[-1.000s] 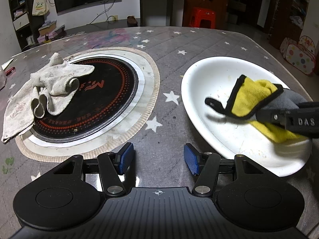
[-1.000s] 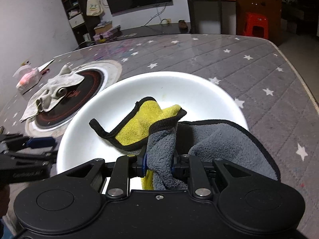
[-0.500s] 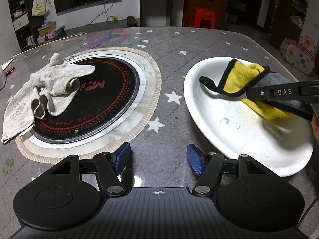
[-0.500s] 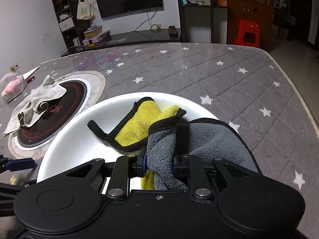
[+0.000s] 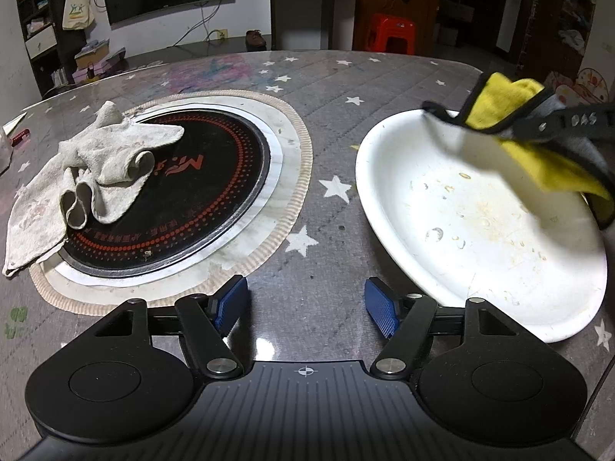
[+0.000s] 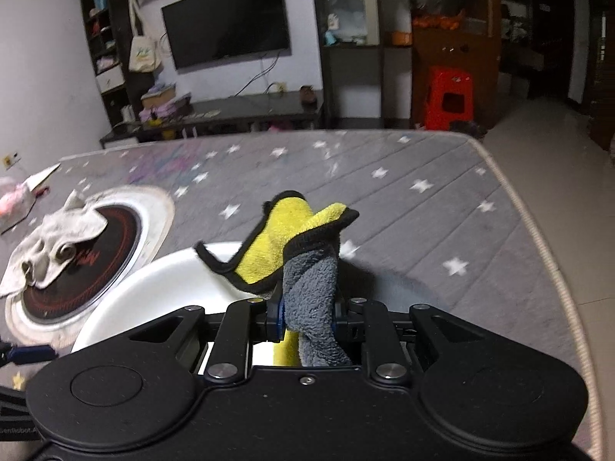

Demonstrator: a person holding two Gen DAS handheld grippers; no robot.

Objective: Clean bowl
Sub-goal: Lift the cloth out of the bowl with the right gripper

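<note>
The right gripper (image 6: 305, 320), clamped on the yellow-grey cloth (image 6: 292, 238), has been lifted off the bowl (image 5: 480, 230) at the tabletop's right edge within 1 second; residue remains, so wiping seems unfinished. The left gripper (image 5: 305, 307) is held apart.

Bowl (image 5: 480, 230): white, smooth, glossy, with dried yellowish specks and smears inside. Cleaning cloth (image 6: 303, 253): plush fleece, yellow one face, grey the other, black stitched binding. Rag (image 5: 84, 180): coarse off-white terry, stained. Induction cooktop (image 5: 180, 192): glossy black glass, printed red dots. Table cover (image 5: 315, 292): quilted grey star-print fabric under clear glossy film. Left gripper (image 5: 305, 305): matt black plastic, ribbed blue pads (image 5: 378, 313).
</note>
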